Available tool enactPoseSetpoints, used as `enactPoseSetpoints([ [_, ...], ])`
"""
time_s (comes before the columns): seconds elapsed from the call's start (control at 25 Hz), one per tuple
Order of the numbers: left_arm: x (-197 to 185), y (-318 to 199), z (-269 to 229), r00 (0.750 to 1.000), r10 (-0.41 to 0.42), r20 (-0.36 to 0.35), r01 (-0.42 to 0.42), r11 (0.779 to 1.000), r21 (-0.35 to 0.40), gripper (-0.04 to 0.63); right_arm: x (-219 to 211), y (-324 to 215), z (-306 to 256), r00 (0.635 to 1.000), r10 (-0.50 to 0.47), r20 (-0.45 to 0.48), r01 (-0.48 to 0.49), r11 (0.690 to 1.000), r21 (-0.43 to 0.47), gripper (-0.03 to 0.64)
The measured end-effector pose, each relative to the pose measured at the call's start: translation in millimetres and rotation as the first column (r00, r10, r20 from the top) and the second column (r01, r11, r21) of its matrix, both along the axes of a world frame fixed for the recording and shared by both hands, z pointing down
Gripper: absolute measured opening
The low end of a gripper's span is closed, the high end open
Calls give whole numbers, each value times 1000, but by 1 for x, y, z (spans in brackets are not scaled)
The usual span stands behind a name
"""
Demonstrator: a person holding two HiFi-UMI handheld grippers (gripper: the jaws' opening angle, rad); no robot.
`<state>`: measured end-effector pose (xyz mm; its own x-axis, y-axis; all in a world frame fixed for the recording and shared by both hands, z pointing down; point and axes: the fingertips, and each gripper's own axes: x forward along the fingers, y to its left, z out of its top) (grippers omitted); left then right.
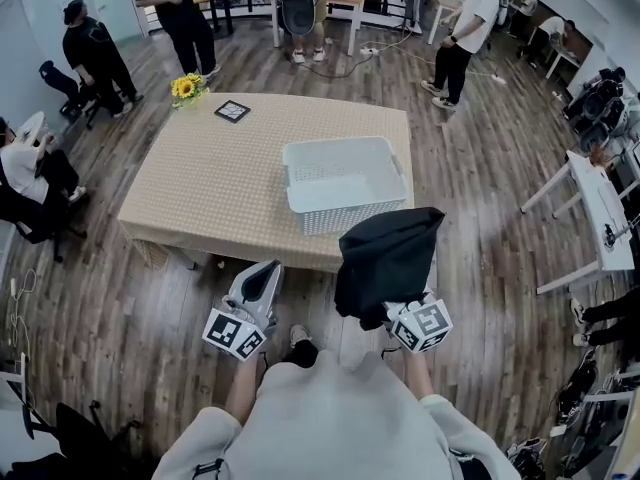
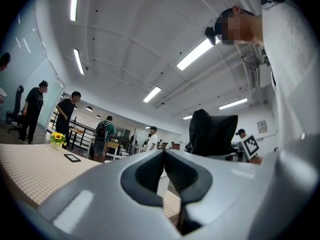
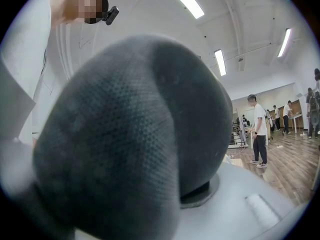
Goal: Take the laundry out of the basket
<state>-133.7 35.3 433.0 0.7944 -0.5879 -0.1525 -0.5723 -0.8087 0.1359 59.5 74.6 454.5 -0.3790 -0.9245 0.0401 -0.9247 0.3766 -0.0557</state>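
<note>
While the fingers of the right gripper [image 1: 412, 320] stay narrow, pinching a dark garment [image 1: 388, 258], the cloth bunches over and around them, hiding their tips. The white basket [image 1: 345, 193] sits on the table [image 1: 220, 168] beyond them. The fingers of the left gripper [image 1: 262, 273] are pressed together with nothing between, the garment off to their right.

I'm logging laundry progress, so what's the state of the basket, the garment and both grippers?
basket: upright on the table, looks empty.
black garment: out of the basket, draped over the right gripper.
left gripper: shut, empty.
right gripper: shut on the black garment.
</note>
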Motion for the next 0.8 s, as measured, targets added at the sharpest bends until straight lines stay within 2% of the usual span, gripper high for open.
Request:
enactPoseSetpoints([
  [0.28,13,91,14,999,26,30,-25,999,-29,11,-2,83,23,1000,-10,18,10,999,-32,178],
  [0.56,8,139,13,999,12,36,-11,1000,-15,11,-6,131,29,1000,-17,18,18,999,-36,179],
  [0.8,4,160,10,1000,3,29,-3,1000,1,11,-12,150,29,1000,-28,9,28,999,-23,179],
])
